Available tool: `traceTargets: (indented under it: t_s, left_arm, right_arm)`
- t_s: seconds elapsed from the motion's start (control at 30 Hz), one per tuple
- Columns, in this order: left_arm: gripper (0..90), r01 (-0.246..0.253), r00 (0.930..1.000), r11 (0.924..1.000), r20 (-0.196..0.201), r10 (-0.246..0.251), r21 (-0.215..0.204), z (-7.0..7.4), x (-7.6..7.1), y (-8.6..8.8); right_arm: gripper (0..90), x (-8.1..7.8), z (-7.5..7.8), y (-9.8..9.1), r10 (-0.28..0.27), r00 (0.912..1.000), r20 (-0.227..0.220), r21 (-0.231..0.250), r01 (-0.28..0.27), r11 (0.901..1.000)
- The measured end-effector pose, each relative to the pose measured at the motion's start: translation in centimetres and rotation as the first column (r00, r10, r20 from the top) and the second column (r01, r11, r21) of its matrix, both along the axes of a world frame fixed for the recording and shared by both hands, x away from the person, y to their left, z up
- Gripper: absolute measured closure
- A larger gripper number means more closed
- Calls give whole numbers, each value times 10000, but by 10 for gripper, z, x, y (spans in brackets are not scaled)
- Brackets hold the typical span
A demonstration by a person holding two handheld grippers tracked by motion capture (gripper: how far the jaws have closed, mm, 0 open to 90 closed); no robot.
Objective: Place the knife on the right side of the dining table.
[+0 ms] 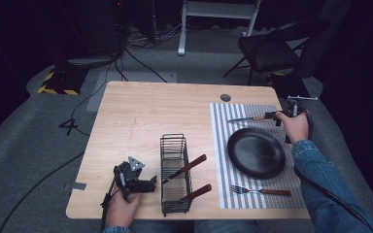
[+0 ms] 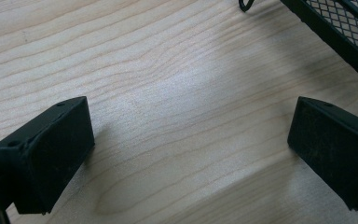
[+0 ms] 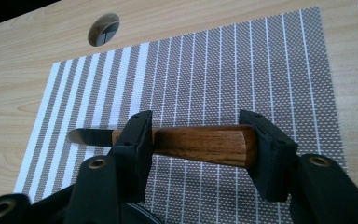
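On the striped placemat (image 1: 252,150), at twelve o'clock of the black plate (image 1: 256,153), the knife (image 3: 186,142) lies with its long axis crosswise between the parted right tongs (image 3: 198,144); pads not pressing; left tongs (image 2: 191,154) gape over bare desk (image 2: 168,70), well apart.

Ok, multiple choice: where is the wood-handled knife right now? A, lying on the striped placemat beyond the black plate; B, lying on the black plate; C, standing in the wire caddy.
A: the knife lies flat on the striped placemat beyond the black plate, its handle between the right gripper's jaws.
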State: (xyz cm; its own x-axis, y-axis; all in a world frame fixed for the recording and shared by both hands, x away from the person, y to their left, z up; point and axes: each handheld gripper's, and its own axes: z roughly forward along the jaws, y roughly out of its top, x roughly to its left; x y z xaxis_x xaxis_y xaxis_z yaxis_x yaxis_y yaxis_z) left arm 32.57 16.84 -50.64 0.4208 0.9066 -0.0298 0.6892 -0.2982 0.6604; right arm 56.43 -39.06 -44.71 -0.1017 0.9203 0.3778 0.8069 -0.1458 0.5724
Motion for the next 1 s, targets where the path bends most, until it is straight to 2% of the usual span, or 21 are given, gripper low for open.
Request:
traceTargets:
  t_s: [0.1, 0.3, 1.0]
  left_arm:
    - [4, -4, 10000, 10000, 4, 4, 7, 0, 0, 0]
    - [5, -12, 10000, 10000, -1, 12, 16, 0, 0, 0]
    - [4, -46, 10000, 10000, 3, 46, -1, 0, 0, 0]
  right_arm:
    - [445, 1, -6, -3, -127, 9997, -189, 133, 129, 9998]
    - [415, 4, -14, -5, -242, 9995, -211, 28, 243, 9997]
    - [375, 6, -26, -6, -300, 9992, -255, -562, 285, 9980]
